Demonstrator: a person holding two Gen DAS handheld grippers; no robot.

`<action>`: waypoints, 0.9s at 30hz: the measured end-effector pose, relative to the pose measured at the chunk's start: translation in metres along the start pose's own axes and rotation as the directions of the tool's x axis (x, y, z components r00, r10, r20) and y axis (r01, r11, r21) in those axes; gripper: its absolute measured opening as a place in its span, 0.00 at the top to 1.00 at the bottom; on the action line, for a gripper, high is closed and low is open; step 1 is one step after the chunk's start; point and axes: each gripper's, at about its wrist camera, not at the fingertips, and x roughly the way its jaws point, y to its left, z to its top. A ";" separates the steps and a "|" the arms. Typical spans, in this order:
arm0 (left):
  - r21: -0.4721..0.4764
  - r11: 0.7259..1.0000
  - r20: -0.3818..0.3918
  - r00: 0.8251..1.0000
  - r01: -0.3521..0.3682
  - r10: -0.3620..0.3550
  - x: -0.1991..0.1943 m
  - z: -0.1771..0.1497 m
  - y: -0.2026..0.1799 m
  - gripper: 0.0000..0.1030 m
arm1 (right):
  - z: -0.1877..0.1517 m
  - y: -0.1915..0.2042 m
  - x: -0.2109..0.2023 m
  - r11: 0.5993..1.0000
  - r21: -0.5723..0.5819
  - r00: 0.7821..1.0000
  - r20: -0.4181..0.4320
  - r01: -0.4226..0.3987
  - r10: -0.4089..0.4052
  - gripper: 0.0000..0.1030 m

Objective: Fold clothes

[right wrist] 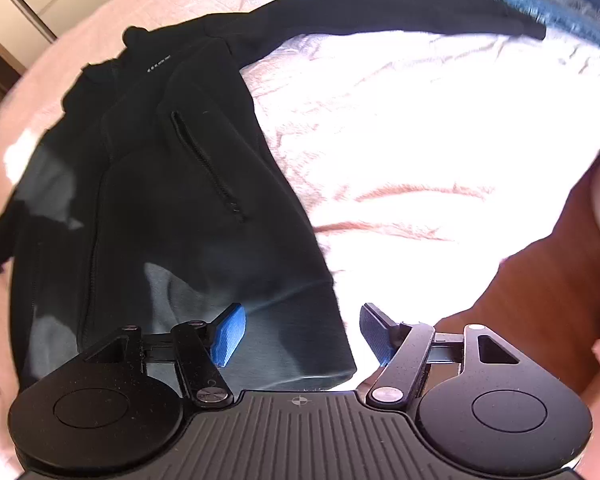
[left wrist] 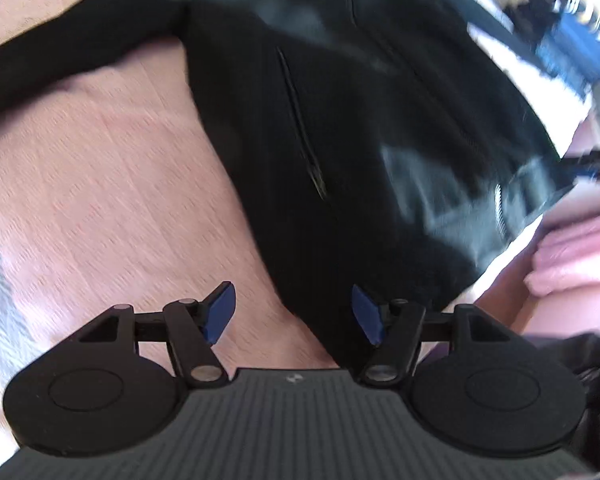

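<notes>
Lying flat, black jacket [right wrist: 172, 168]; hem edge near both grippers' wide, empty jaws.

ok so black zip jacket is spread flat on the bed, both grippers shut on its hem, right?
Not shut. Both grippers are open and hold nothing: left gripper, right gripper, each wrist view shows it. The black zip jacket does lie spread on the bed.

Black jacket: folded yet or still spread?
Spread. The black jacket lies flat on the bed, one sleeve stretched outward; both grippers open.
</notes>
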 end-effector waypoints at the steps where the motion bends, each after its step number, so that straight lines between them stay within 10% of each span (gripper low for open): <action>1: -0.011 0.999 -0.013 0.999 -0.035 0.035 0.003 -0.004 -0.006 0.39 | 0.000 -0.006 0.004 0.999 -0.014 1.000 -0.011 -0.029 0.029 0.35; 7: -0.183 0.980 -0.044 0.997 -0.075 0.068 0.030 -0.009 -0.005 0.38 | 0.003 -0.034 0.036 0.981 0.005 0.975 -0.106 -0.196 0.195 0.36; 10: -0.165 0.986 -0.026 0.999 -0.023 0.019 0.040 -0.010 -0.008 0.50 | 0.005 -0.043 0.044 0.970 0.026 0.959 -0.144 -0.243 0.244 0.91; 12: -0.155 0.988 -0.034 0.999 0.005 -0.011 0.047 -0.011 -0.007 0.70 | 0.005 -0.046 0.042 0.966 -0.010 0.954 -0.164 -0.258 0.253 0.96; 17: -0.103 0.994 -0.003 0.999 0.046 -0.046 0.022 -0.022 -0.012 0.85 | 0.015 -0.045 0.008 0.952 -0.179 0.948 -0.246 -0.249 0.202 0.98; 25: -0.093 0.993 -0.014 0.997 0.078 -0.080 0.005 -0.043 -0.023 0.87 | 0.002 -0.056 0.008 0.980 -0.144 0.961 -0.261 -0.135 0.094 0.97; 27: -0.080 0.996 -0.033 0.998 0.048 -0.051 -0.003 -0.046 -0.025 0.83 | -0.004 -0.047 0.006 0.981 -0.168 0.967 -0.248 -0.093 0.049 0.82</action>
